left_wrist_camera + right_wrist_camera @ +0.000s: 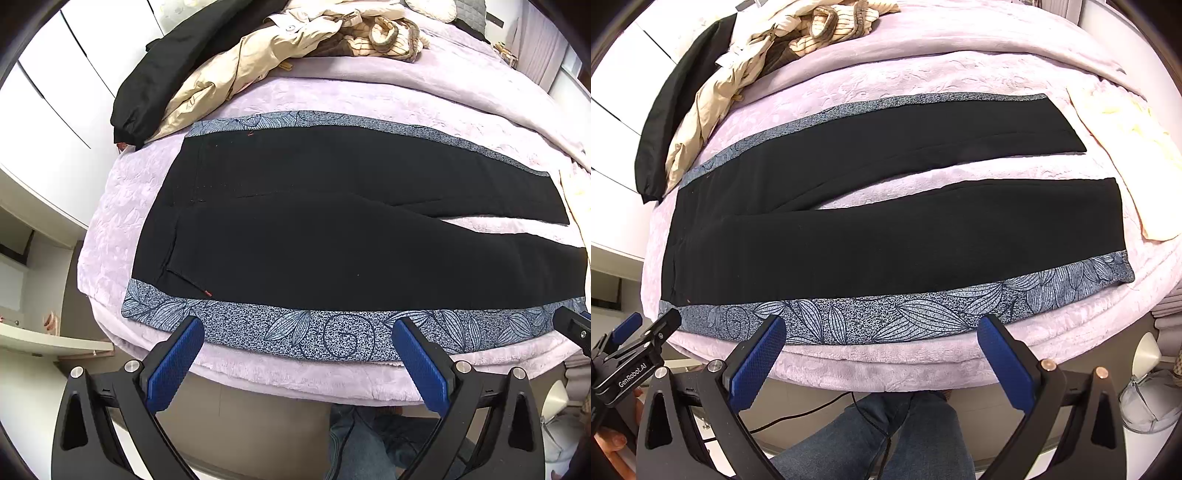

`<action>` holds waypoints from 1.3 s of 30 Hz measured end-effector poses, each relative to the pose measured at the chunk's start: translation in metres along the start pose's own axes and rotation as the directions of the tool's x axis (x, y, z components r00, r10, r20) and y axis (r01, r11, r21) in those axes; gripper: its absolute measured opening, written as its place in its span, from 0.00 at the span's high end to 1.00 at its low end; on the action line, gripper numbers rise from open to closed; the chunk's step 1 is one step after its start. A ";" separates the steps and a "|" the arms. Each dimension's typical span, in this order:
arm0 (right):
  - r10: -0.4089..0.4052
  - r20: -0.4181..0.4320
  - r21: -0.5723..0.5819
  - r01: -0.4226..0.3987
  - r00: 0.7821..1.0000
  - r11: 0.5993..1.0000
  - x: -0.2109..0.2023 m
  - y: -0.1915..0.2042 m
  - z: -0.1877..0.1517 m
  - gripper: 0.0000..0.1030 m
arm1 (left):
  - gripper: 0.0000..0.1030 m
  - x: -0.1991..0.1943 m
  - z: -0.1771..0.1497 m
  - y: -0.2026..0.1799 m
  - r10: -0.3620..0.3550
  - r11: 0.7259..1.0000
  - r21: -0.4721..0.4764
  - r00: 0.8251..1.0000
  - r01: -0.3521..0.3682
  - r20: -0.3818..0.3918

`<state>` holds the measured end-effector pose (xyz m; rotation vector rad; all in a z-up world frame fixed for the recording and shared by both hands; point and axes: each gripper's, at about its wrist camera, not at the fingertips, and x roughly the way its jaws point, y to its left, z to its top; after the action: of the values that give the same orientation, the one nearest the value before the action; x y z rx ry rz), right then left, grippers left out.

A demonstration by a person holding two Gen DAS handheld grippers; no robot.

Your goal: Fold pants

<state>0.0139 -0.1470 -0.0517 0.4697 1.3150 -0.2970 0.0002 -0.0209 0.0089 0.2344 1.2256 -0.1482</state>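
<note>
A bed covered by a pale lilac plush blanket point(332, 96) fills both wrist views, with white cabinet doors point(44, 110) behind its left side. The pants point(332, 229), black with a blue-grey leaf-print band point(332, 336) along each outer seam, lie flat and unfolded across the blanket, waist to the left and the two legs running to the right. The legs part toward the hems, leaving a wedge of blanket between them, clearest in the right wrist view. At the far left of the bed lies a heap of other clothing: a black garment point(147, 85), a beige jacket point(236, 74) and a cream striped knit point(384, 37). A pale yellow cloth point(1126, 147) lies on the blanket just beyond the hems.

The left gripper point(297, 332) hangs over the near edge of the bed by the waist end of the printed band, its blue-padded jaws spread wide and holding nothing. The right gripper point(881, 328) hangs over the same near edge farther along the leg, its jaws likewise wide apart and empty. Neither gripper touches the pants. Below the bed edge, the person's legs in blue jeans point(871, 439) are visible, with a black cable point(820, 406) crossing them.
</note>
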 end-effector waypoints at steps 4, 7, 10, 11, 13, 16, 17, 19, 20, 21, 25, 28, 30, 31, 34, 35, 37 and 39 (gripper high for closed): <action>0.000 -0.001 0.000 0.000 1.000 1.000 0.000 0.000 0.000 0.00 | 0.01 0.000 0.000 0.000 -0.001 1.000 -0.002 1.000 0.001 -0.001; 0.000 -0.001 0.001 0.000 1.000 1.000 0.000 0.001 0.000 0.00 | 0.01 0.001 0.000 0.001 -0.003 1.000 0.000 1.000 0.003 -0.006; -0.003 0.000 0.001 0.003 1.000 1.000 -0.001 0.001 -0.001 0.00 | 0.01 0.000 0.000 0.001 -0.007 1.000 -0.004 1.000 0.007 -0.004; -0.003 -0.001 0.000 0.003 1.000 1.000 -0.001 0.001 0.000 0.00 | 0.01 0.000 -0.001 0.001 -0.007 1.000 -0.004 1.000 0.007 0.001; -0.002 -0.001 0.000 0.002 1.000 1.000 -0.001 0.000 0.000 0.00 | 0.01 0.000 -0.001 0.001 -0.008 1.000 -0.005 1.000 0.008 0.001; -0.003 0.002 -0.001 0.003 1.000 1.000 -0.002 0.000 0.000 0.00 | 0.01 -0.001 -0.002 0.000 -0.007 1.000 -0.004 1.000 0.007 0.007; -0.003 0.003 -0.001 0.003 1.000 1.000 -0.002 0.001 -0.001 0.00 | 0.01 0.000 -0.001 0.000 -0.006 1.000 -0.003 1.000 0.006 0.004; -0.003 0.004 -0.001 0.003 1.000 1.000 -0.003 0.000 -0.001 0.00 | 0.01 -0.001 -0.002 0.000 -0.005 1.000 -0.002 1.000 0.005 0.007; -0.003 0.004 0.000 0.003 1.000 1.000 -0.004 0.000 -0.002 0.00 | 0.01 -0.002 -0.002 0.000 -0.007 1.000 -0.003 1.000 0.007 0.011; -0.003 0.004 0.000 0.003 1.000 1.000 -0.004 0.000 -0.002 0.00 | 0.01 -0.002 -0.002 0.000 -0.007 1.000 -0.003 1.000 0.007 0.014; -0.002 0.008 -0.002 0.002 1.000 1.000 -0.006 -0.001 -0.002 0.00 | 0.01 -0.003 -0.003 0.000 -0.008 1.000 -0.007 1.000 0.008 0.017; -0.003 0.009 -0.005 0.003 1.000 1.000 -0.007 -0.001 -0.003 0.00 | 0.01 -0.004 -0.005 -0.001 -0.008 1.000 -0.005 1.000 0.008 0.015; -0.003 0.010 -0.005 0.003 1.000 1.000 -0.008 -0.001 -0.003 0.00 | 0.01 -0.005 -0.006 -0.002 -0.008 1.000 -0.003 1.000 0.008 0.014; -0.003 0.010 -0.005 0.003 1.000 1.000 -0.008 -0.001 -0.003 0.00 | 0.01 -0.006 -0.006 -0.002 -0.008 1.000 -0.003 1.000 0.008 0.016; -0.002 0.014 -0.004 0.002 1.000 1.000 -0.009 -0.002 -0.003 0.00 | 0.01 -0.008 -0.006 -0.003 -0.008 1.000 -0.004 1.000 0.008 0.017; -0.001 0.015 -0.004 0.002 1.000 1.000 -0.010 -0.002 -0.004 0.00 | 0.01 -0.008 -0.006 -0.003 -0.007 1.000 -0.004 1.000 0.008 0.012; 0.000 0.018 -0.005 0.000 1.000 1.000 -0.011 -0.003 -0.004 0.00 | 0.01 -0.009 -0.006 -0.003 -0.006 1.000 -0.005 1.000 0.006 0.002; 0.000 0.019 -0.007 0.000 1.000 1.000 -0.012 -0.004 -0.004 0.00 | 0.01 -0.009 -0.006 -0.003 -0.004 1.000 -0.005 1.000 0.004 -0.004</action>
<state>0.0060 -0.1488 -0.0415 0.4597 1.2975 -0.2960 -0.0093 -0.0228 0.0155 0.2277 1.2304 -0.1481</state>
